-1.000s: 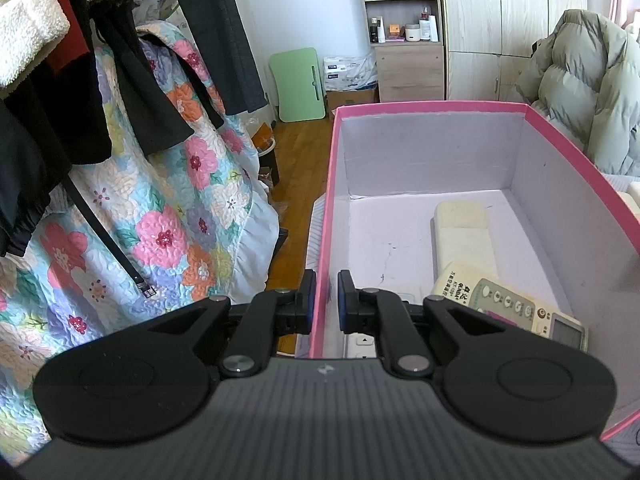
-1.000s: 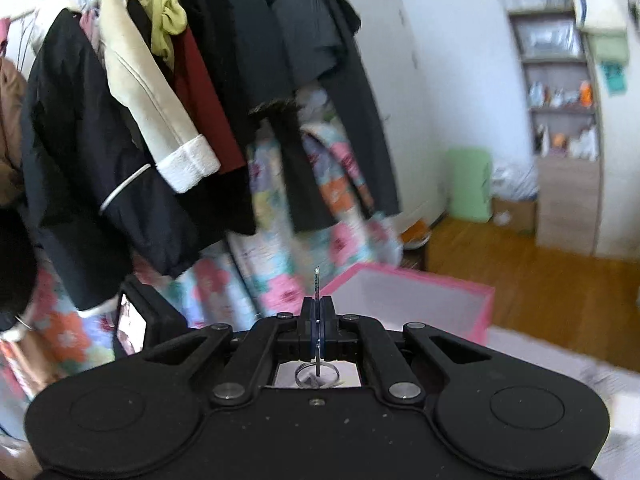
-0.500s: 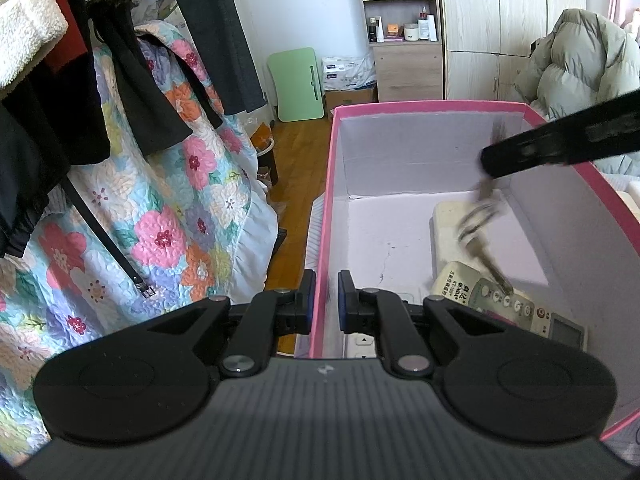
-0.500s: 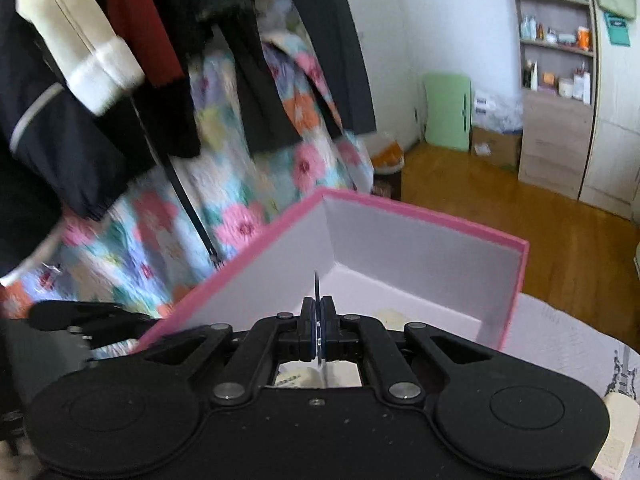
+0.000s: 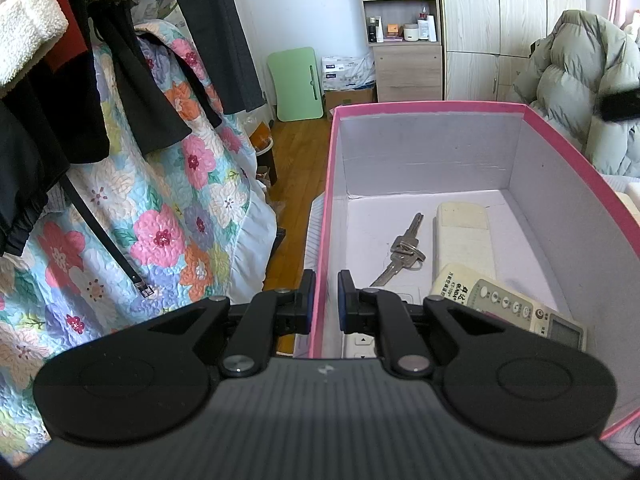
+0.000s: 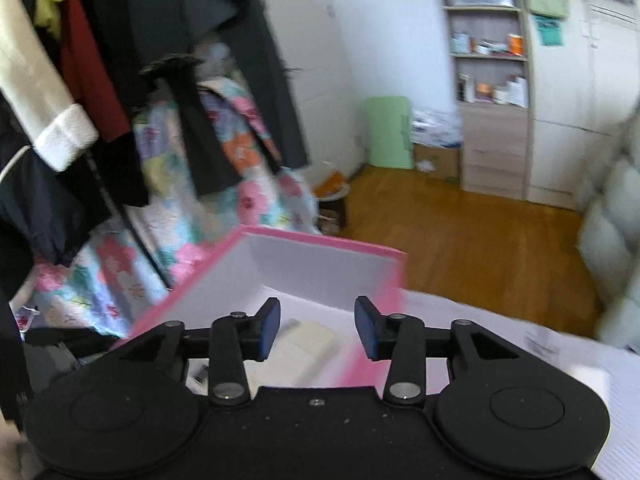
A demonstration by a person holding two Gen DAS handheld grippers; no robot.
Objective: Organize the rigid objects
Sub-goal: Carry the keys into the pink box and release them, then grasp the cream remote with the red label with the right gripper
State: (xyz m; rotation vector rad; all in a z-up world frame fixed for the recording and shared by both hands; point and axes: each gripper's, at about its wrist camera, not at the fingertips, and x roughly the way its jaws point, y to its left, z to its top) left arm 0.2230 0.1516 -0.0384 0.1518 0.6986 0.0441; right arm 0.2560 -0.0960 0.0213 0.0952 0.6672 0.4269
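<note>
Right claw [image 6: 316,326] just spread empty, keys [image 5: 404,250] now in box [image 5: 326,216] the left claw [image 5: 323,300] pinches.

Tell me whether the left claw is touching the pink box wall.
Touching. The left wrist view shows the left claw shut on the pink box wall, one blue pad pressed against each side of it.

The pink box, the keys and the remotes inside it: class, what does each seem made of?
Pink box: likely cardboard, matte, with creased white walls. Keys: metal, grey and shiny, on a ring. Remotes: apparently hard plastic, yellowed cream, moulded buttons on the nearer one.
</note>
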